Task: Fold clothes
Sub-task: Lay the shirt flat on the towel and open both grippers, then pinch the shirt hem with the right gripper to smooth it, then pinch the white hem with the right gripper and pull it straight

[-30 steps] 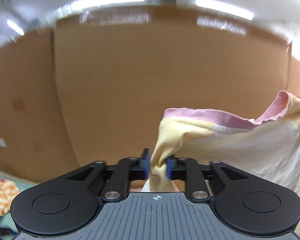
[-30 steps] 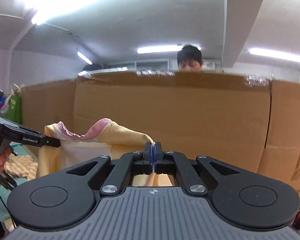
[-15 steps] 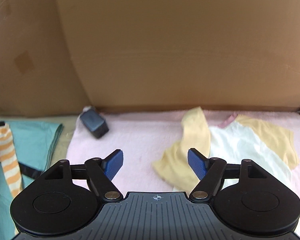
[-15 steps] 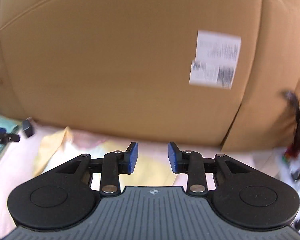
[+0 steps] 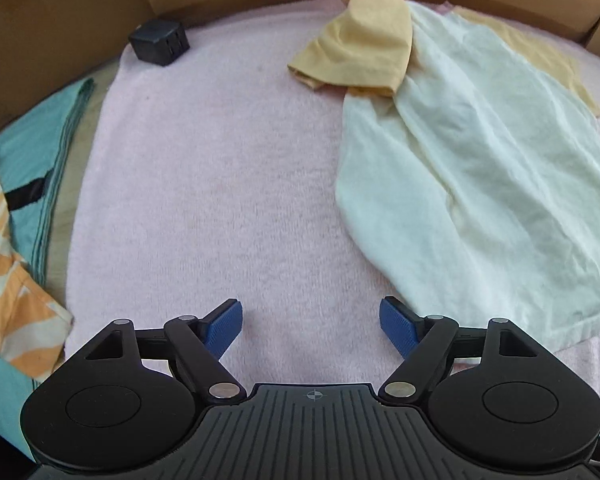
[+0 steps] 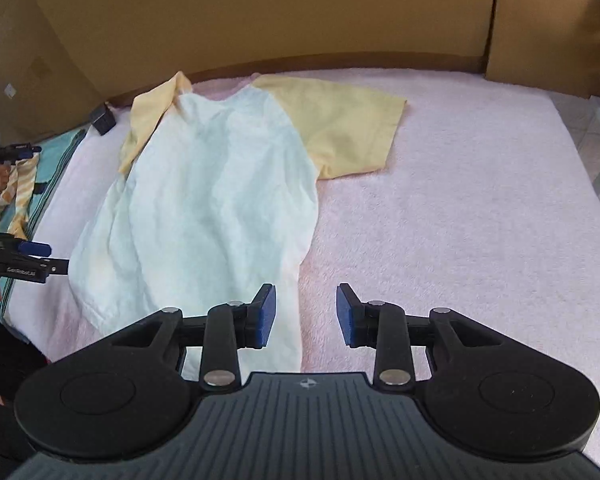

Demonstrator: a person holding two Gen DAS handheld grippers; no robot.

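A white T-shirt with yellow sleeves (image 5: 480, 160) (image 6: 212, 208) lies spread on the pink towel (image 5: 220, 160), collar toward the cardboard wall. Its left sleeve (image 5: 360, 40) is bunched and folded over; the other sleeve (image 6: 340, 128) lies flat. My left gripper (image 5: 311, 312) is open over bare towel, its right pad just beside the shirt's lower edge. My right gripper (image 6: 306, 304) is open above the shirt's lower right corner. The shirt's side edge runs under the gap, and the pads touch nothing. One finger (image 6: 40, 268) of the left gripper shows at the left edge of the right wrist view.
A small black block (image 5: 159, 42) (image 6: 104, 119) sits at the towel's far left corner. A teal cloth (image 5: 28, 148) and an orange striped garment (image 5: 16, 312) lie left of the towel. Cardboard walls (image 6: 260, 12) close the far side. Bare towel (image 6: 460, 200) lies right of the shirt.
Both grippers held the shirt up in the air, then let go and opened. They sank and tipped down toward the towel. The shirt now lies spread on it.
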